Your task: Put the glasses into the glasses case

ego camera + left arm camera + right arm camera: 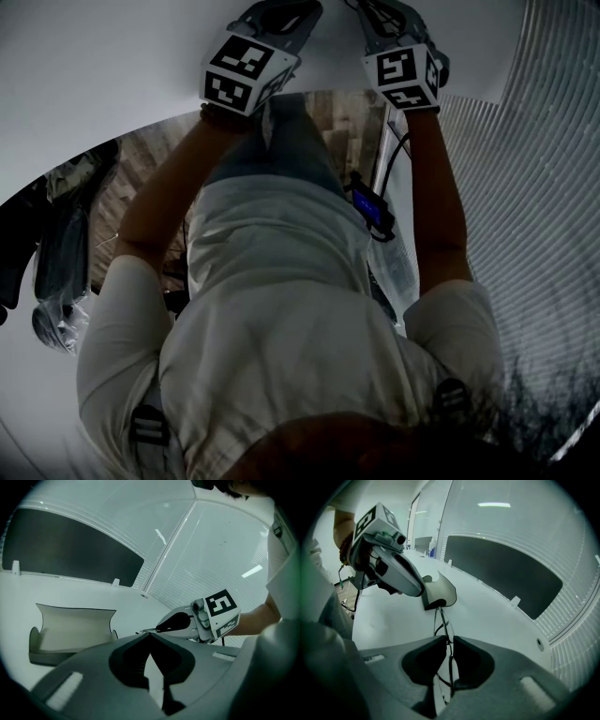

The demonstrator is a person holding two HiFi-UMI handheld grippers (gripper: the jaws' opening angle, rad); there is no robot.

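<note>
The thin wire-framed glasses (442, 622) stand edge-on between the jaws of my right gripper (450, 640), which is shut on them. Their front sticks out toward the open white glasses case (439, 592), which lies on the white table (487, 611). In the left gripper view the case (70, 630) lies to the left with its lid up. The right gripper (161, 628) hangs a little right of it, a sliver of frame showing at its tip. My left gripper (149, 635) is shut with nothing between its tips. It hovers beside the case's near end (423, 591). The head view shows only both marker cubes (246, 70), (405, 73).
A long dark panel (70, 550) runs along the back of the table, with small white clips (514, 601) at its lower edge. A round hole (540, 643) sits in the tabletop at right. Behind the person is wooden floor with dark bags (56, 253).
</note>
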